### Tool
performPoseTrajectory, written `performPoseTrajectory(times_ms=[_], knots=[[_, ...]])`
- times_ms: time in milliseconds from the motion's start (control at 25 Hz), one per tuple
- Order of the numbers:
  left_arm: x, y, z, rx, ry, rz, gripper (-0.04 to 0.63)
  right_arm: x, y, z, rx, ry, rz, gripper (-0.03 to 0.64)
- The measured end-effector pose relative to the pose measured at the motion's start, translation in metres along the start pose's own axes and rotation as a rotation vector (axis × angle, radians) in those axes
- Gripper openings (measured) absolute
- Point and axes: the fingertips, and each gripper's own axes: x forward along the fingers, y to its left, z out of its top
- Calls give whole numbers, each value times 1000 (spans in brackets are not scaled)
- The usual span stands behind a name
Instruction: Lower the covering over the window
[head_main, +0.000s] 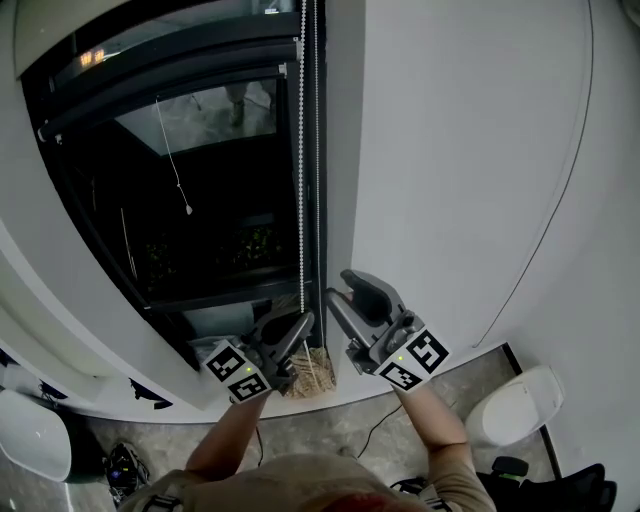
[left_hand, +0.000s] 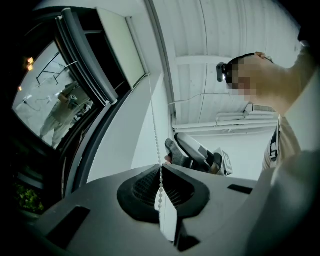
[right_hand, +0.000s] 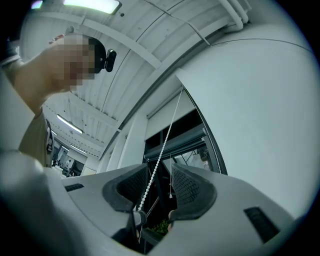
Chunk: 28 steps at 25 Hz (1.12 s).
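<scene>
Left gripper (left_hand: 161, 168) is clamped tight, jaws pressed together on the bead chain (left_hand: 154, 125), which rises straight up out of the pinch. A small white piece on the chain hangs just behind the closed pads. From the head view the same gripper (head_main: 299, 326) sits low at the foot of the dark window (head_main: 200, 200), tips angled upward, the chain (head_main: 301, 180) running from its jaws along the window's side frame.

Now the right gripper (right_hand: 160, 172): jaws spread wide, and the chain (right_hand: 161, 152) passes up through the gap between them, lying close along one pad. The pads are not squeezing it, so there is no grip on this side. In the head view the right gripper (head_main: 340, 286) stands just beside the left one and a little higher on the chain, and the white wall (head_main: 470, 150) lies on its far side.

And the covering: the pale roller blind (right_hand: 169, 118) is far up, well above both sets of jaws, with its dark bottom bar just under it and open glass below that. The left gripper view shows it too, a light panel (left_hand: 117, 47) high beside the frame. A thin pull cord with a little weight (head_main: 188, 210) dangles in front of the glass, well apart from both grippers and above their jaws
</scene>
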Motion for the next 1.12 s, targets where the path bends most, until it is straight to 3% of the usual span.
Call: performPoseTrajectory(times_ms=[120,360,640,1120], knots=[[-3,19,-33,31,60,53,23,4,-2,-4,13,4,3,143],[-18,24,-105,-81,136,96,23,8,-2,-14,10,44,38,143],[-9,9,-115,-37,116,118,23,5,-10,-12,19,48,98,143],[4,9,-160,19,118,276,23,19,-39,-20,17,94,219,143]])
